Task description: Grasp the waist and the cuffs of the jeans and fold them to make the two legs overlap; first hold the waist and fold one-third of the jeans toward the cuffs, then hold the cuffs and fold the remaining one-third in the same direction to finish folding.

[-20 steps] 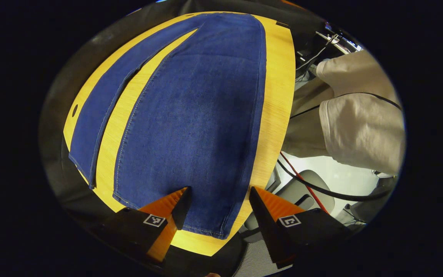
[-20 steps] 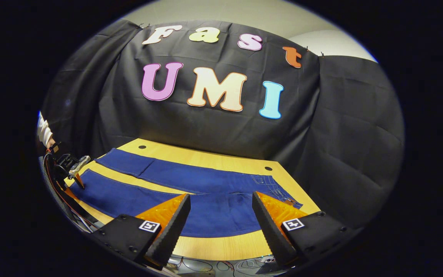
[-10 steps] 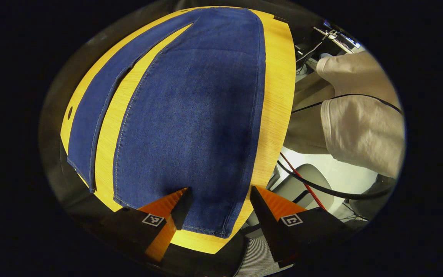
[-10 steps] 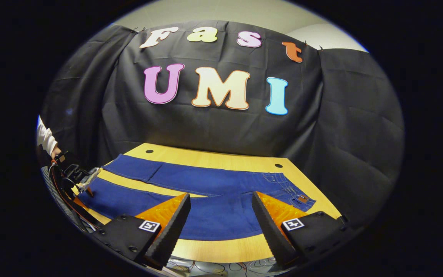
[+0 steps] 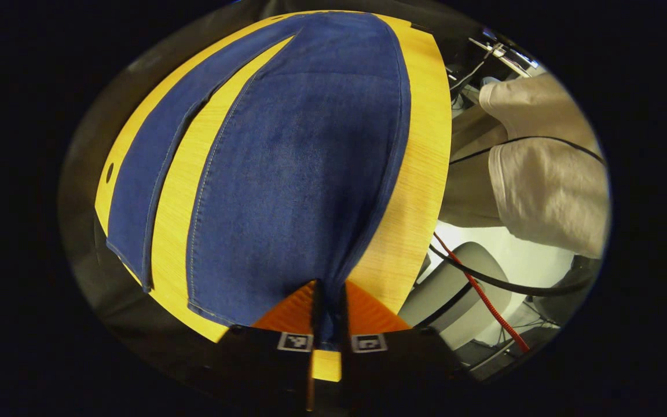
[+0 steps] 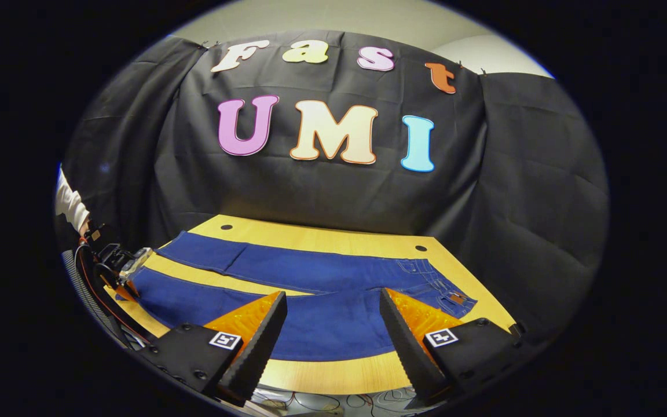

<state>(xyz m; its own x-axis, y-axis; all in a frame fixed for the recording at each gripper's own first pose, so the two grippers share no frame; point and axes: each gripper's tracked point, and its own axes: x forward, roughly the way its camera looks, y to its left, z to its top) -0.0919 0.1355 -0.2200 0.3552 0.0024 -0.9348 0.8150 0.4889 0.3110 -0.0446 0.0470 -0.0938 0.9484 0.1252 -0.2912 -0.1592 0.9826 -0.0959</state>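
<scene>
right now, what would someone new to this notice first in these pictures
The blue jeans lie spread flat along the yellow wooden table, legs apart with a strip of tabletop between them. In the left gripper view the left tool is pinched shut on the near leg's cuff at the table's end. In the right gripper view the right tool hangs open above the near edge, by the waist end.

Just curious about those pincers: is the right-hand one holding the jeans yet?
No: in the right gripper view the right gripper hangs open above the jeans, fingers spread apart.
</scene>
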